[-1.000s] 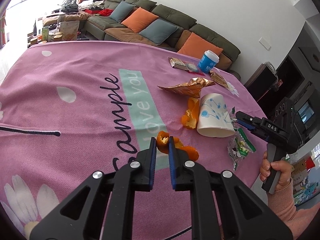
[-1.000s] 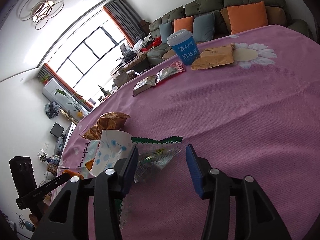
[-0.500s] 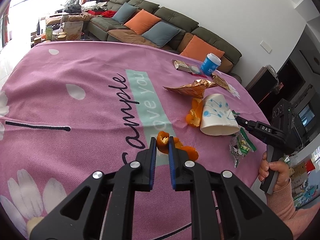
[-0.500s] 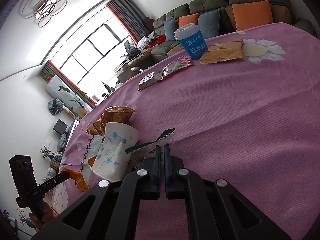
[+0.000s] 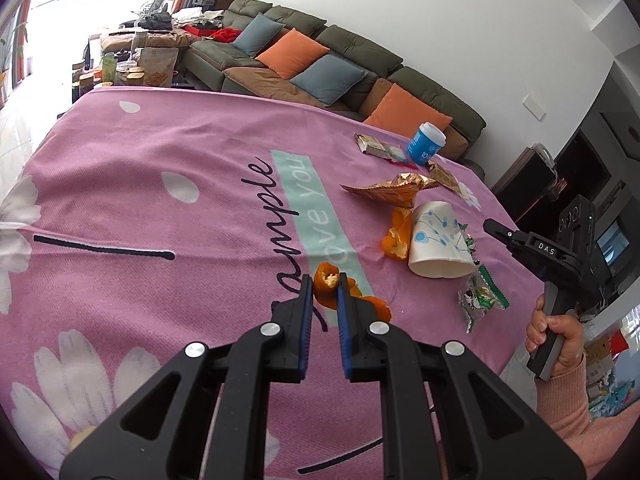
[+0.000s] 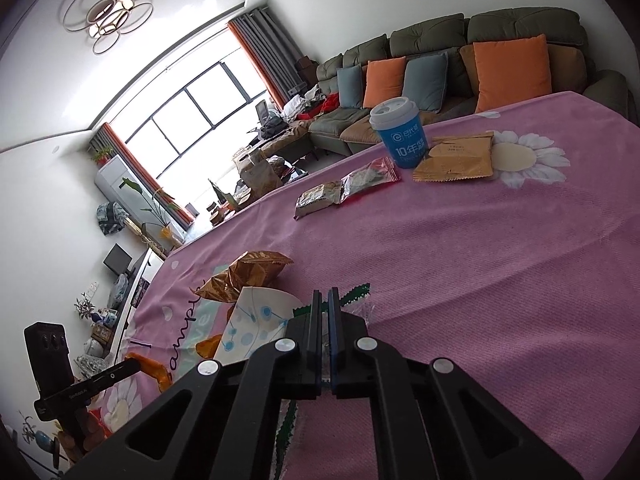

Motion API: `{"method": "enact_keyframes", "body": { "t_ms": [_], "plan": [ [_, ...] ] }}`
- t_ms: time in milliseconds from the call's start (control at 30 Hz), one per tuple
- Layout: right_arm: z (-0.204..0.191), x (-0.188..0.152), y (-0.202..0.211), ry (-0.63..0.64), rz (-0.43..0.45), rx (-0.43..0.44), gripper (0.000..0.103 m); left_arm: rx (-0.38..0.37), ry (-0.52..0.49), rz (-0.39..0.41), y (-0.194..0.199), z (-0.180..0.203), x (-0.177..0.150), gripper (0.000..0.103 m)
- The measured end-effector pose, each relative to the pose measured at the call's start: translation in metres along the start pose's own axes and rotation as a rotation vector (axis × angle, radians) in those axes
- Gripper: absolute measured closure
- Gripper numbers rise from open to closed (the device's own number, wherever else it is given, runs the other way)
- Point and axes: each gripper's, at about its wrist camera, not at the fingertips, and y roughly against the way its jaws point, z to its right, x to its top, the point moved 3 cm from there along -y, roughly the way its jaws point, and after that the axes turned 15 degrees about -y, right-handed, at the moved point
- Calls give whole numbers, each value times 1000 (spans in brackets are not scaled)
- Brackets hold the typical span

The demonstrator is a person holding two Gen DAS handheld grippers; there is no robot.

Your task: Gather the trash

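The left gripper pinches an orange peel. The right gripper pinches the green wrapper by a thin edge — it could slip out if shaken.

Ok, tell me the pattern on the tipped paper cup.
White paper cup with light blue dots and lines, clearest in the left wrist view.
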Motion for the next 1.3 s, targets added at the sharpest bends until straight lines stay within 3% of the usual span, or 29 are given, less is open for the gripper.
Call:
{"method": "enact_keyframes", "body": {
  "t_ms": [100, 200, 300, 333, 533, 800, 1033, 1300],
  "plan": [
    [4, -2, -8, -17, -31, -18, 66, 3, 5, 7, 4, -2, -1, 91],
    [10, -9, -14, -30, -45, -53, 55, 3, 14, 4, 5, -5, -4, 91],
    [17, -16, -20, -47, -68, -67, 59, 4, 17, -2, 5, -6, -6, 91],
    [18, -18, -22, -46, -77, -64, 69, 3, 18, -3, 5, -6, -6, 91],
    [10, -18, -16, -15, -49, -41, 89, 6, 23, -1, 6, -7, -8, 91],
    [0, -7, -1, -1, 13, -19, 90, 18, 32, 27, 19, -13, -8, 91],
    [-44, -4, 23, 112, 84, 39, 90, 41, 44, 57, 41, -22, -11, 91],
    [-112, -29, 6, 223, -5, 206, 90, 103, 74, 97, 80, -40, -19, 91]
  ]
}}
